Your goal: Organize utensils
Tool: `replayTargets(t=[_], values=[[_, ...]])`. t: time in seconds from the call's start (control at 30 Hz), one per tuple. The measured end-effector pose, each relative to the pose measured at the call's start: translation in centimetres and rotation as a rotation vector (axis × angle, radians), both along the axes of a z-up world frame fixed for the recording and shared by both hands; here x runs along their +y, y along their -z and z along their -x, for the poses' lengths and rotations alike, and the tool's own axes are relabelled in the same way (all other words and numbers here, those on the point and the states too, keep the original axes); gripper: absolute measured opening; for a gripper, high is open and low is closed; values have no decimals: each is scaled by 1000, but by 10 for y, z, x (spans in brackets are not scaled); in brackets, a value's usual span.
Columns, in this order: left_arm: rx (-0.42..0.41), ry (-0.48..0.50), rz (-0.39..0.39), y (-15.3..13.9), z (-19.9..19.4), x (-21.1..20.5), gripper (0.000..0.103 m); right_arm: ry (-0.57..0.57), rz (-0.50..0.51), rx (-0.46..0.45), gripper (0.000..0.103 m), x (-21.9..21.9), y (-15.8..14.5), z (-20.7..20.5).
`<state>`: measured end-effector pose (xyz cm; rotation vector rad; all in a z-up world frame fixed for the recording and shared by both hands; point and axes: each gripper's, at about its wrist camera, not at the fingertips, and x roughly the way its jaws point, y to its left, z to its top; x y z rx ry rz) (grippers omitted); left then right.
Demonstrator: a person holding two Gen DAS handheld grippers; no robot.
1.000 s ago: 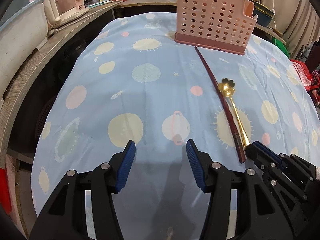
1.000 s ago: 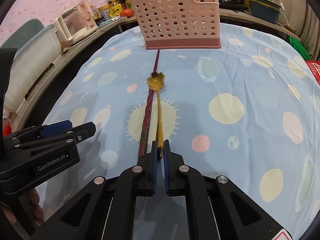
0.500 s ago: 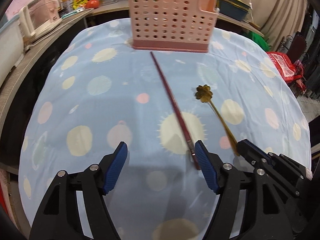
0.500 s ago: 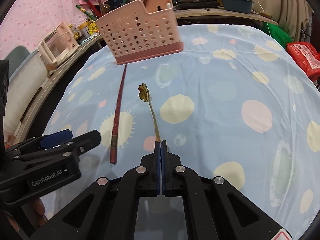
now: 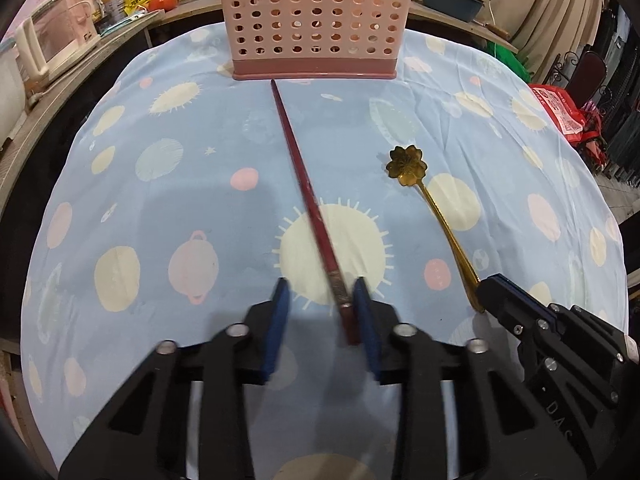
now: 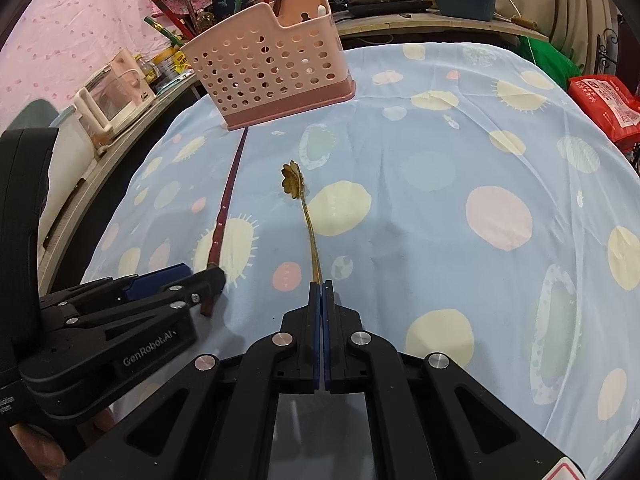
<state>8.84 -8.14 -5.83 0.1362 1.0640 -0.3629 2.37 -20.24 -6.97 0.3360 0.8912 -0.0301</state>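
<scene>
The chopstick (image 5: 308,196) lies on the cloth (image 5: 168,216), tip at the basket (image 5: 316,20), its near end between the closing jaws of the left gripper (image 5: 318,312), against one pad only. The right gripper (image 6: 321,292) is clamped on the spoon (image 6: 308,216) handle. The left should centre on the stick and grip squarely before lifting, or it may twist.

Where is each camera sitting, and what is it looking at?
Left wrist: sits on the left tongs, looking down along them at the red chopstick between their closing blue pads, toward the pink basket; the right tongs show beside.
Right wrist: sits on the right tongs, shut on the gold spoon; the left tongs show beside.
Both share chopstick, spoon, basket and the blue tablecloth.
</scene>
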Motion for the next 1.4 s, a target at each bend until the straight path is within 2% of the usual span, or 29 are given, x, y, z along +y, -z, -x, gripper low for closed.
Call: replayTargets(t=[0.03, 0.07, 0.33, 0.8, 0.9, 1.0, 1.03, 1.2, 1.4], values=[[7, 1, 9, -1, 0, 2, 13, -2, 1, -1, 1, 2, -1, 1], [13, 0, 13, -1, 0, 4, 10, -5, 2, -4, 1, 3, -2, 1], [-33, -15, 20, -27, 7, 21, 8, -32, 7, -71, 1, 12, -32, 11], [-191, -71, 96, -114, 0, 55, 7, -43, 24, -231, 1, 14, -106, 8], [-208, -84, 105, -122, -3, 62, 7, -64, 19, -175, 1, 12, -98, 1], [-198, -91, 106, -119, -2, 66, 7, -56, 20, -102, 17, 9, -71, 6], [-189, -92, 105, -115, -2, 67, 7, -54, 11, -73, 19, 8, -60, 10], [-153, -82, 101, -101, 1, 68, 7, -37, -34, 39, 19, 5, -17, 19], [-111, -76, 93, -86, 8, 68, 7, -31, -64, 73, 19, 6, 0, 14]])
